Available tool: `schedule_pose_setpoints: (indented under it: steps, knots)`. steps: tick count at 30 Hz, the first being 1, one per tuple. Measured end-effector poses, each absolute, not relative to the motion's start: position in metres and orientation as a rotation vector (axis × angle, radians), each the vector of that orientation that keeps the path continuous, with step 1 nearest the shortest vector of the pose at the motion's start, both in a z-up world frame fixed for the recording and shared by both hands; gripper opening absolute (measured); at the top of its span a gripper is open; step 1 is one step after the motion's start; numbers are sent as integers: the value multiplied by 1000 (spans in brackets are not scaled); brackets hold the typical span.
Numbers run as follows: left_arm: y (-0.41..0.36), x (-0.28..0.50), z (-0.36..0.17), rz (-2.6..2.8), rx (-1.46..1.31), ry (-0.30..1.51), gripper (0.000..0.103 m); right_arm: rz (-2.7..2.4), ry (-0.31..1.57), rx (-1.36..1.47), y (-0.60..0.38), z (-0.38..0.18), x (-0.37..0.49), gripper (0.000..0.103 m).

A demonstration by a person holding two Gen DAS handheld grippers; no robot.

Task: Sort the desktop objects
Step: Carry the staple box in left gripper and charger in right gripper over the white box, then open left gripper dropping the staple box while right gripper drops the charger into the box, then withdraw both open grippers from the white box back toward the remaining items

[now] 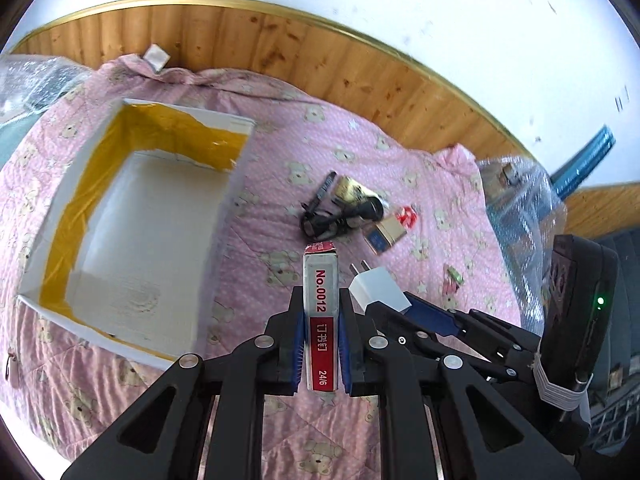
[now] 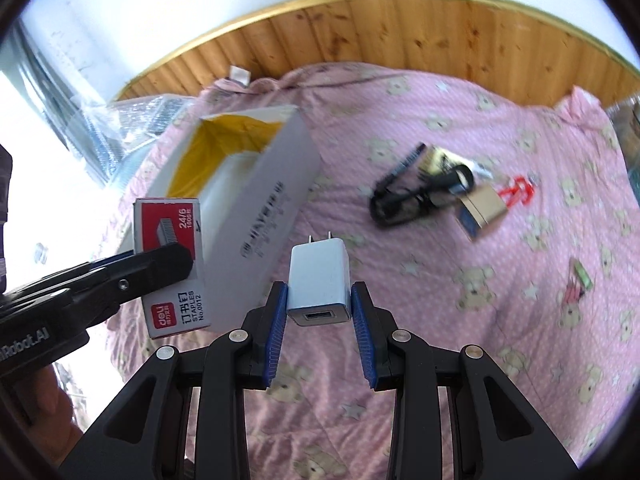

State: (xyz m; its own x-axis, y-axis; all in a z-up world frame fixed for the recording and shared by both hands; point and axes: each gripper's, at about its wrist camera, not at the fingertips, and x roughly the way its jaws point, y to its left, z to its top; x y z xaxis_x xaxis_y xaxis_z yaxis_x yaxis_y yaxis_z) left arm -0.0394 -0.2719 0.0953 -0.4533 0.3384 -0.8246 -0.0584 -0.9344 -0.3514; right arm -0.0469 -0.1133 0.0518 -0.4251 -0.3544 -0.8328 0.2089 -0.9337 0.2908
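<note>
L jaws pinch red/white staples box (image 1: 321, 322); R jaws pinch white USB charger (image 2: 319, 282), prongs fwd.

Left hand-held gripper (image 1: 321, 308) and right hand-held gripper (image 2: 319, 300) hover side by side (both clamped, loaded).

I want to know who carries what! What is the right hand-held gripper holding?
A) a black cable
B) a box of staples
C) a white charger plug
C: the right hand-held gripper is shut on the white charger plug, prongs pointing away.
</note>
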Motion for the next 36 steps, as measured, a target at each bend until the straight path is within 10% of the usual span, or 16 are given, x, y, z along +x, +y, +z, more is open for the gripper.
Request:
schedule_pose_setpoints:
  steps: [29,33,36]
  knots:
    - [-413,-154,56,2641,-1661,-442,16,-2193,95,1370,-281,48,-179,35]
    - [-429,-171,27,2630,-1781,-462,47,-2184,122,1415,-285,27,-192,37]
    - [-449,-166,17,2626,-1779,-549,49,-2180,86,1423,-278,23,-188,39]
